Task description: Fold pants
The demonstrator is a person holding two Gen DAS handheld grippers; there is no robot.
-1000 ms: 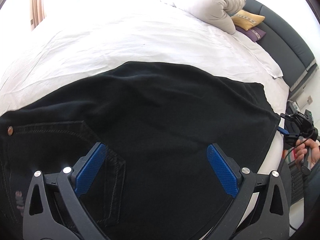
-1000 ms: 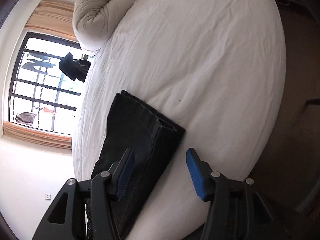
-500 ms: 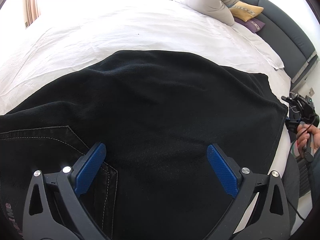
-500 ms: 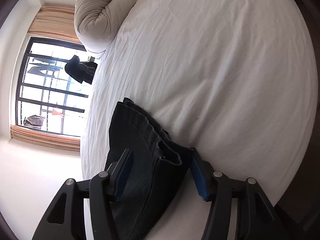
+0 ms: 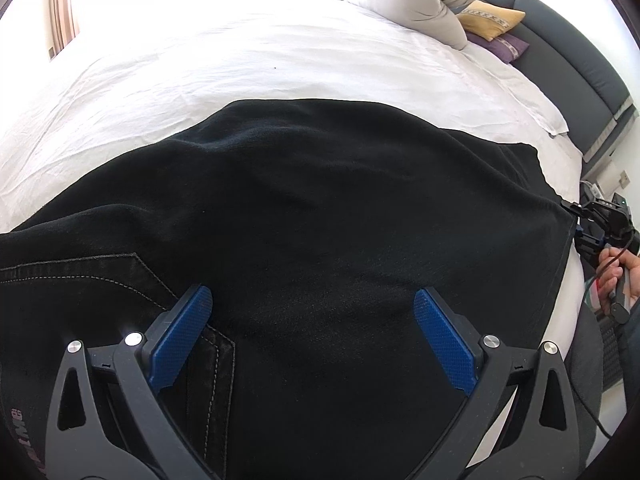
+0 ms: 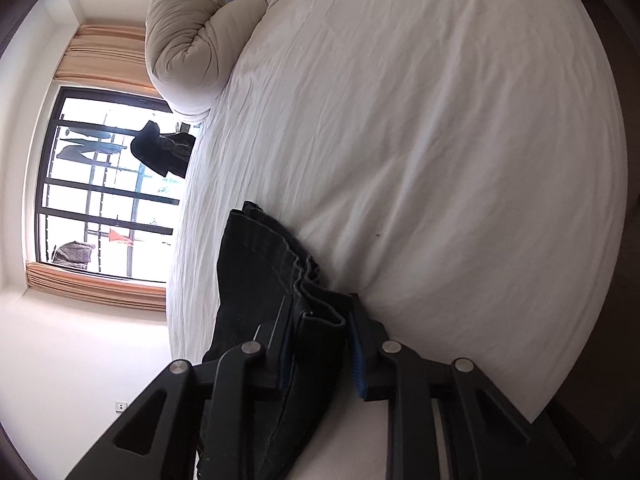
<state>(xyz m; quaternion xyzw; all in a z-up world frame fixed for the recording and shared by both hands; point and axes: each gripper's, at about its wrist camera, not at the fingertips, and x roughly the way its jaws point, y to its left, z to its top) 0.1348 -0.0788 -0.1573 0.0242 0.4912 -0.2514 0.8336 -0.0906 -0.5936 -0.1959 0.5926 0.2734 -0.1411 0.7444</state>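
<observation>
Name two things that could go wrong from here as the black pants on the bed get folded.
1. The right gripper is closing on bunched hem layers of the pants; it may catch only some, so the rest could slip out.
2. The left gripper stands open above the seat, near the back pocket, holding nothing, so lifting now could drag the pants across the white sheet.

Both wrist views look closely down at the pants (image 5: 320, 220) on the bed (image 6: 440, 120).
</observation>
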